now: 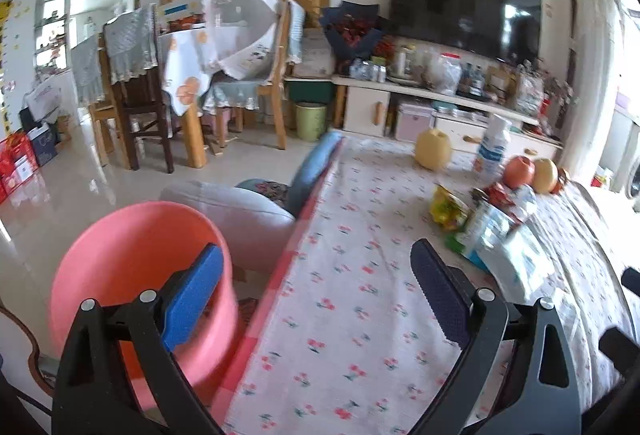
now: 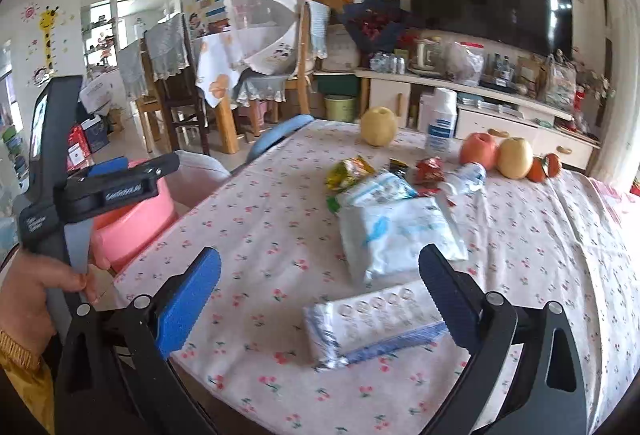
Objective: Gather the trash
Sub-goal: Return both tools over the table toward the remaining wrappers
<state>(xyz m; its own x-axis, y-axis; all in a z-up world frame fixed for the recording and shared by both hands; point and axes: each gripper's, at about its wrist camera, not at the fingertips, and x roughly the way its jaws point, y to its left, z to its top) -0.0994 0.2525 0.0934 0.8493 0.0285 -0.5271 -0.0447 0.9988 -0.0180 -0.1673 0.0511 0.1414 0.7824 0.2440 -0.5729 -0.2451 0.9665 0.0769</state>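
The right gripper (image 2: 320, 295) is low over the near edge of the table (image 2: 260, 235). Its jaws are wide apart and hold nothing. Between them lies a flat white pack (image 2: 372, 323) with round marks and a blue edge. The right finger covers its far corner.

Just past it lies a bigger white bag (image 2: 396, 231) with blue print. The print is too blurry to read. Behind that sits a heap of trash: a yellow wrapper (image 2: 348, 171), a red wrapper (image 2: 430, 169) and a crushed bottle (image 2: 468, 175). The bag hides part of the heap.

Farther back are a yellow pear (image 2: 378, 131), a white bottle (image 2: 440, 123), a red apple (image 2: 478, 149), another pear (image 2: 514, 157) and small oranges (image 2: 544, 165). The pear hides part of the oranges.

At the left, a hand (image 2: 36, 295) grips the handle of the other tool. A sleeve is cut off at the picture's edge.

The left gripper (image 1: 316, 279) hangs at the left side of the table. Its jaws are also wide apart and empty. One finger is over a pink bin (image 1: 136, 259) beside the table. The bin is blurry, its bottom is hidden, and I cannot see inside.

Far off are chairs (image 1: 136, 75), a green bin (image 1: 310, 121) and a dark TV (image 1: 464, 11).
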